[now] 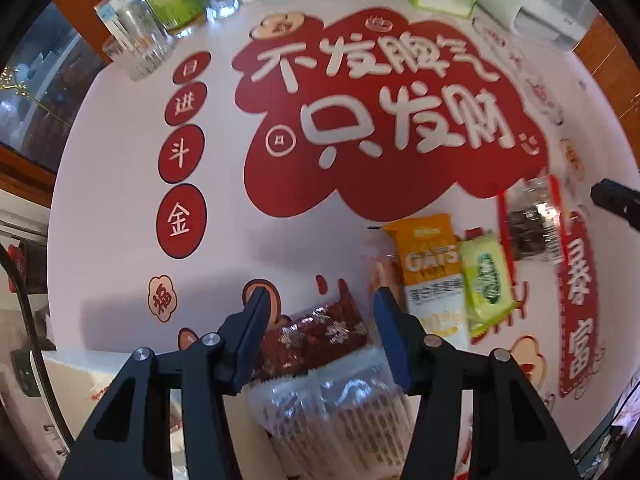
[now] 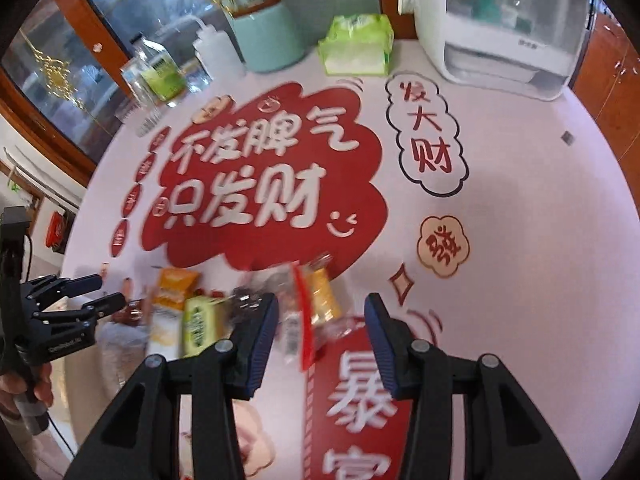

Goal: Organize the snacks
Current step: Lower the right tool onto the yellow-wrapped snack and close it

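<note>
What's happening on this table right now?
A person with a gripper in each hand is sorting snack packets on a printed tablecloth. The left gripper straddles a dark red packet over a white basket; contact is unclear. The right gripper hangs over a clear red-edged packet, not gripping it. An orange oats packet and green packet lie between them.

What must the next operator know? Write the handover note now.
Left claw: jaws straddle the red packet; grip unclear.
Right claw: open over the clear red-edged packet, not gripping it.
Oats packet and green packet lie side by side on the tablecloth, between the two claws.
Done: nothing visibly sorted.
Left: pick up and arrange every snack.
</note>
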